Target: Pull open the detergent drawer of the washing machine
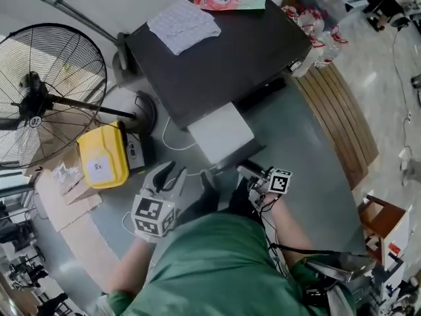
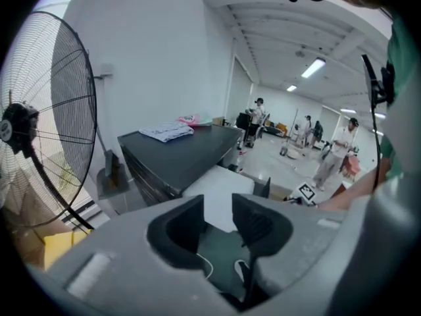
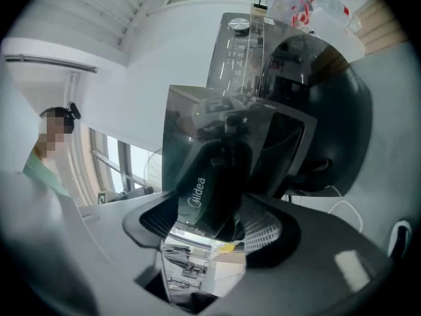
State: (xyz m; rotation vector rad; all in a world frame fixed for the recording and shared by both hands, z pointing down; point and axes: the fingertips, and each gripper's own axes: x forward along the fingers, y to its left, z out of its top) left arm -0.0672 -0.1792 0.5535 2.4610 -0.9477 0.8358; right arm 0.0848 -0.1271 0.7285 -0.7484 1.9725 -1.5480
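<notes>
Dark-topped washer [image 1: 223, 51], and its drawer [image 1: 220, 133] juts well out from the front, pale on top. Its glossy black face reads "Midea". Right tongs [image 3: 210, 219] clamp wide across that face. Left tongs [image 2: 217, 209] gape apart, holding nothing.

The washing machine [image 1: 223, 51] is finished in dark grey, its detergent drawer [image 1: 220, 133] in white. A case [image 1: 104, 155] is coloured yellow, a fan [image 1: 29, 102] black.
</notes>
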